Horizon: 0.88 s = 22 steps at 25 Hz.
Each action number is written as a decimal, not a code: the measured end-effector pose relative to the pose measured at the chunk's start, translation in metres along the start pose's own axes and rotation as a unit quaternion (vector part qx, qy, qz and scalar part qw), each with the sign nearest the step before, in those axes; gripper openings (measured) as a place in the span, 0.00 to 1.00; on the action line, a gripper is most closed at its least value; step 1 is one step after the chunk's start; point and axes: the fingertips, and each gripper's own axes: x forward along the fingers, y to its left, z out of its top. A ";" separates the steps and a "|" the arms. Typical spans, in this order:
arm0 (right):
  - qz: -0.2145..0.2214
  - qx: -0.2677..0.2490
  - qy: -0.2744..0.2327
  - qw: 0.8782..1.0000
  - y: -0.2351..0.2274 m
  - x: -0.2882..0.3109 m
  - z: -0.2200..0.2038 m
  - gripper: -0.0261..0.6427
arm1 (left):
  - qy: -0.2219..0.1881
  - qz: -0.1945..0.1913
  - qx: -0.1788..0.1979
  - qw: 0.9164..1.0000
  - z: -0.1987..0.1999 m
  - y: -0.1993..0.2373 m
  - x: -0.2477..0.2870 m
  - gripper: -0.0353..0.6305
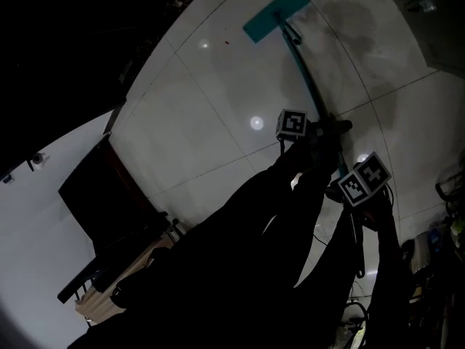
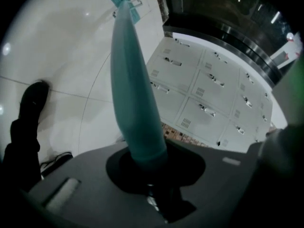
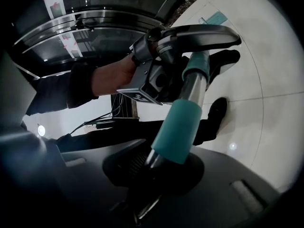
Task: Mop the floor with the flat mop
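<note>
One flat mop (image 1: 275, 14); two grippers: left gripper (image 2: 142, 161), right gripper (image 3: 160, 167).

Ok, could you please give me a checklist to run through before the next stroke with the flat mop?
1. Left gripper shut on the mop handle: ok.
2. Right gripper shut on the same handle, behind the left one: ok.
3. Mop head lying flat on the floor: ok.
4. Floor around the mop head free of large obstacles: ok.
5. Cable well away from the shoe: not ok, it lies close by.
6. Darker patches beside the mop head are wet: cannot tell.
</note>
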 end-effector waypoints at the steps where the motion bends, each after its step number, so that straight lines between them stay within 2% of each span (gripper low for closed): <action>1: -0.004 -0.001 0.001 1.000 0.000 -0.003 0.013 0.19 | 0.000 0.001 0.003 1.000 0.012 -0.004 -0.003 0.19; 7: -0.018 -0.011 -0.002 1.000 -0.007 -0.017 0.075 0.19 | -0.005 -0.005 0.019 1.000 0.072 -0.030 -0.013 0.20; 10: -0.016 -0.013 -0.009 1.000 -0.007 -0.019 0.094 0.19 | -0.020 0.007 0.021 1.000 0.091 -0.031 -0.020 0.20; 13: -0.017 -0.015 -0.014 1.000 -0.008 -0.022 0.104 0.18 | -0.024 0.004 0.031 0.999 0.100 -0.040 -0.018 0.20; 18: -0.016 -0.024 -0.031 0.999 0.001 -0.025 0.091 0.19 | -0.019 0.001 0.046 0.999 0.082 -0.043 -0.011 0.20; 22: -0.033 -0.031 -0.018 0.999 -0.004 -0.023 0.036 0.18 | -0.008 0.006 0.056 0.998 0.038 -0.032 0.004 0.20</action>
